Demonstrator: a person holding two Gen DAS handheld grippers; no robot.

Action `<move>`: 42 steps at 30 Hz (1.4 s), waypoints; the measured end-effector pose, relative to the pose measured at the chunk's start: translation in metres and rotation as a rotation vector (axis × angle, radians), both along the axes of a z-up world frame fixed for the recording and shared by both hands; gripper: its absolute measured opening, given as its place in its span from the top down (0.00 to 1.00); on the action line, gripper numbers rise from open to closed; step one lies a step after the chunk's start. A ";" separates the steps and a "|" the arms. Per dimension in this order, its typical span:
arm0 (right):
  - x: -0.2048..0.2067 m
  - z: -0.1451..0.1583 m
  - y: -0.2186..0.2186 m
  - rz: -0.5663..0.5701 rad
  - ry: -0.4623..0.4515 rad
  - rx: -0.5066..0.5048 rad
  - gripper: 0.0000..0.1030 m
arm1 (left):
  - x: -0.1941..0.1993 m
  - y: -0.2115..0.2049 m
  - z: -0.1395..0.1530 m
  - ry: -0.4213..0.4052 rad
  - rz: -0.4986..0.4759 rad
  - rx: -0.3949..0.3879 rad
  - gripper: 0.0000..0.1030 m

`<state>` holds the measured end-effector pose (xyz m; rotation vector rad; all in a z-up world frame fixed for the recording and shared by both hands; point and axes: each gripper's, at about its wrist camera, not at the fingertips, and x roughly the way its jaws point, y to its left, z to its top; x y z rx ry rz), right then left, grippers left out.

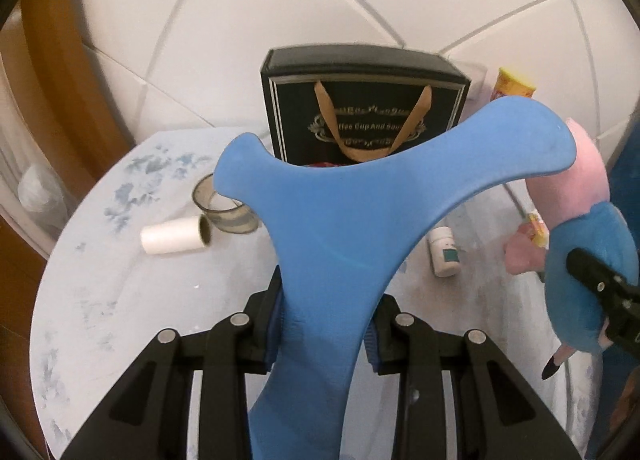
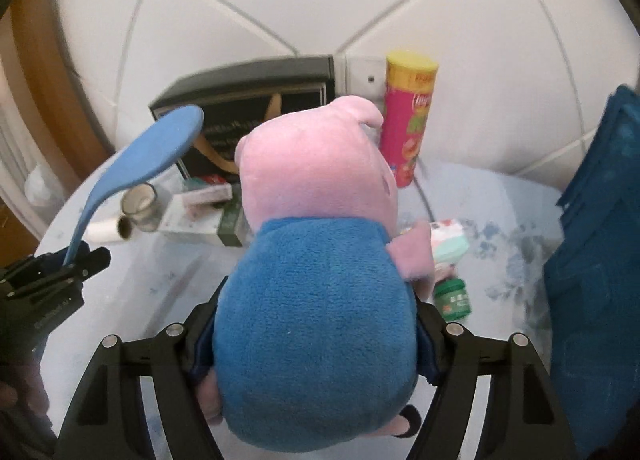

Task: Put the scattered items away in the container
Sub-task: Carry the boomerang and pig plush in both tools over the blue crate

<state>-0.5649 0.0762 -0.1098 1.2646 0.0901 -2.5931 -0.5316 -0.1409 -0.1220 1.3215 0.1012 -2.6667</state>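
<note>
1. Two things are held above the table (image 1: 100,300): one blue three-armed plastic piece (image 1: 340,220) and one plush pig (image 2: 316,300).
2. The left gripper (image 1: 326,324) is closed on the stem of the blue piece. Its long axis runs from the gripper forward toward the black box (image 1: 364,108), and its two curved arms spread left and right in front of the box.
3. The right gripper (image 2: 316,344) is closed on the blue body of the plush pig. The pig's long axis points away from the gripper, with the pink head toward the black box; one pink arm sticks out to the right.
4. The black box stands at the back of the table against the white tiled wall (image 2: 320,0). It has gold lettering and a tan ribbon handle.
5. Left of the box lie one glass jar (image 1: 224,208) and one white roll (image 1: 176,240), touching each other.
6. Right of the box stands one tall can (image 2: 408,120), pink with a yellow lid.
7. In front of the box, toward the right, there are one white bottle (image 1: 444,252) and one small green jar (image 2: 454,296).
8. One flat white carton (image 2: 196,216) lies just in front of the box.
</note>
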 end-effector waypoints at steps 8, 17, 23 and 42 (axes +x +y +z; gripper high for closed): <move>0.058 0.057 0.011 -0.032 0.095 0.016 0.27 | 0.050 0.008 0.039 0.055 -0.012 -0.002 0.69; 0.126 0.113 0.037 -0.098 0.188 0.036 0.27 | 0.098 0.038 0.083 0.130 -0.082 0.009 0.69; 0.174 0.160 0.083 -0.163 0.269 0.037 0.27 | 0.124 0.086 0.116 0.185 -0.145 0.023 0.69; 0.282 0.252 0.377 -0.366 0.406 0.120 0.26 | 0.176 0.429 0.203 0.289 -0.379 0.087 0.69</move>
